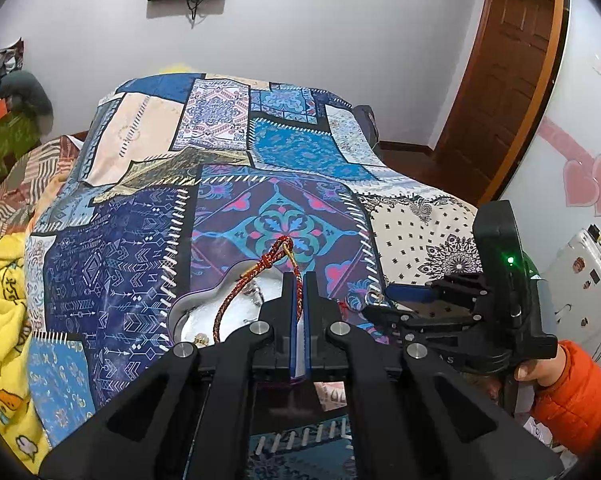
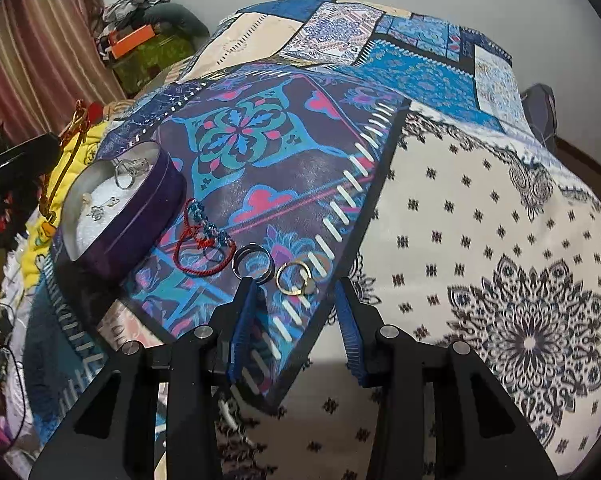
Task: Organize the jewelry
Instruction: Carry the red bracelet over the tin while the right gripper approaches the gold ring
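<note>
My left gripper [image 1: 299,280] is shut on a braided red-and-gold cord bracelet [image 1: 256,276] and holds it over the purple heart-shaped jewelry tin [image 1: 188,304]. In the right wrist view the cord [image 2: 66,152] hangs above the tin [image 2: 140,208], which holds a silver ring and small silver pieces on white lining. My right gripper [image 2: 296,300] is open just short of a gold ring [image 2: 294,278] on the cloth. Beside it lie a dark metal ring [image 2: 253,262] and a red and blue string bracelet [image 2: 202,240]. The right gripper also shows in the left wrist view [image 1: 400,300].
Everything rests on a bed covered by a blue patchwork cloth [image 1: 260,152]. A yellow blanket [image 1: 0,300] lies at the left. A wooden door [image 1: 508,60] stands at the back right. Boxes and clothes [image 2: 140,36] are piled at the far left.
</note>
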The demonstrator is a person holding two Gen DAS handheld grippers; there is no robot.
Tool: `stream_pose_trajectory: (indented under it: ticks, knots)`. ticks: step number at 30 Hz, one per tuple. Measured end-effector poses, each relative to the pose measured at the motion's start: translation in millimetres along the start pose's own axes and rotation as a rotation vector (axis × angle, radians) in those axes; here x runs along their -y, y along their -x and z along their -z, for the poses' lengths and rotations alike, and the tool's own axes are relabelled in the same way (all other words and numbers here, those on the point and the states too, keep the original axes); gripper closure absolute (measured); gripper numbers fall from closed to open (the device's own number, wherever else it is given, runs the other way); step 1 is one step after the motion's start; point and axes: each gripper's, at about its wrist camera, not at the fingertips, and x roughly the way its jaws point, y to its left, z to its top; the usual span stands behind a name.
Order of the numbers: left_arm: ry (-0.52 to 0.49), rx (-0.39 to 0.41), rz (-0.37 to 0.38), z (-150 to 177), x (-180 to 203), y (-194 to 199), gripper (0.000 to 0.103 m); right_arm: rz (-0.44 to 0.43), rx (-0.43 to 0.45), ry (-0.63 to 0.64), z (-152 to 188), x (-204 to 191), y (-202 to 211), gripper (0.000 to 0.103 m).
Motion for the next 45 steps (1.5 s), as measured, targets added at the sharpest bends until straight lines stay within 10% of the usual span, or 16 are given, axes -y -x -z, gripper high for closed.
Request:
stream_pose_trajectory:
  ticks: [7,28,34,45]
  knots:
    - [0.011,0.014,0.008,-0.4,-2.4,5.4,0.102,0.028,0.017,-0.008,-0.1,-0.8,1.9,0.097]
    - [0.055,0.056,-0.021,-5.2,-30.5,29.1,0.102,0.023,0.129,0.011,-10.6,-21.7,43.4,0.097]
    - [0.049,0.031,-0.019,1.8,-27.2,17.8,0.102,0.044,0.041,0.019,5.8,-17.6,28.1,0.064]
    - [0.050,0.005,0.002,7.5,-25.9,2.4,0.102,0.058,-0.009,-0.061,3.5,11.2,7.5,0.063]
